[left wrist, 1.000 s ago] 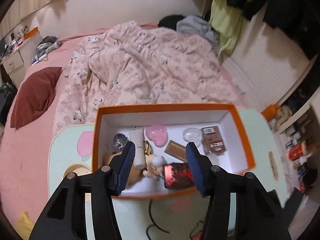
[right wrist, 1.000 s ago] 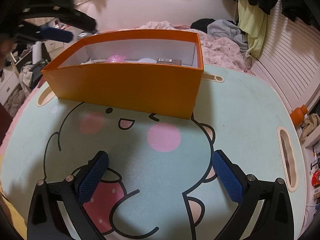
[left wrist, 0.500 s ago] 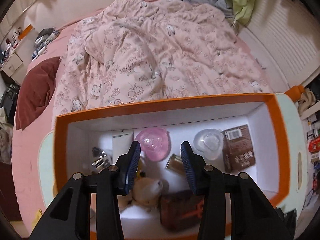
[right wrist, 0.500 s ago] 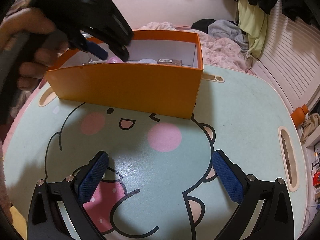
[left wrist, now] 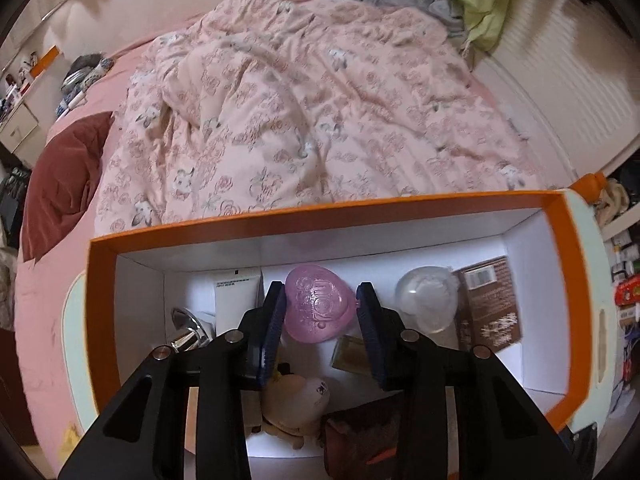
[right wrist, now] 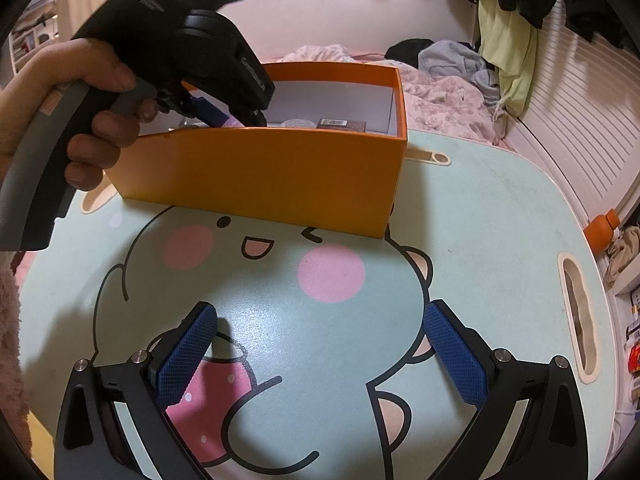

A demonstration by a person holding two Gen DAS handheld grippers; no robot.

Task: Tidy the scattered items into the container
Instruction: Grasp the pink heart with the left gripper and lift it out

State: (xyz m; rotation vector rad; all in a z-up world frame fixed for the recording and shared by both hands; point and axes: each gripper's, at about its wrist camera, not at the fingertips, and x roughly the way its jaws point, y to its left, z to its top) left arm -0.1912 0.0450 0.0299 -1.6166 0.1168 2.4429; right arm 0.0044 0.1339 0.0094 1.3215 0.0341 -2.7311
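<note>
Bed (left wrist: 304, 112), far side: pink floral duvet rumpled across it, dark red pillow (left wrist: 60, 184) at left edge, clothes heaped at far right corner.

Bench (right wrist: 480, 240): pale green top w/ cartoon animal print, cut-out handle slot at right. Stands just near of bed.

Orange box (right wrist: 260, 176), white inside, open top, sits on far-left part of bench. Contents per left wrist view, all on box floor:
- brown printed carton (left wrist: 490, 304), far right, lying flat;
- clear plastic dome (left wrist: 426, 300), touching carton's left side;
- pink heart-shaped case (left wrist: 318, 306), centre, far half;
- white tube (left wrist: 236, 298), left of heart, near far wall;
- chrome round item (left wrist: 186, 328), far left, type unclear;
- beige plush toy (left wrist: 296, 400), near centre;
- dark red pouch (left wrist: 360, 436), near wall, blurred;
- small gold-brown packet (left wrist: 348, 354), right of heart's near edge.

Left tool (left wrist: 320, 320): inside box, above contents. Blue pads (left wrist: 272, 332) part-way open, flanking pink heart case on both sides; contact not confirmable, nothing seen clamped. Right wrist view shows same tool (right wrist: 224, 118) dipped over box's left near rim, held by bare hand (right wrist: 76, 104).

Right tool (right wrist: 320, 354): wide open, holding nothing, low over bench's printed centre, well near of box.
</note>
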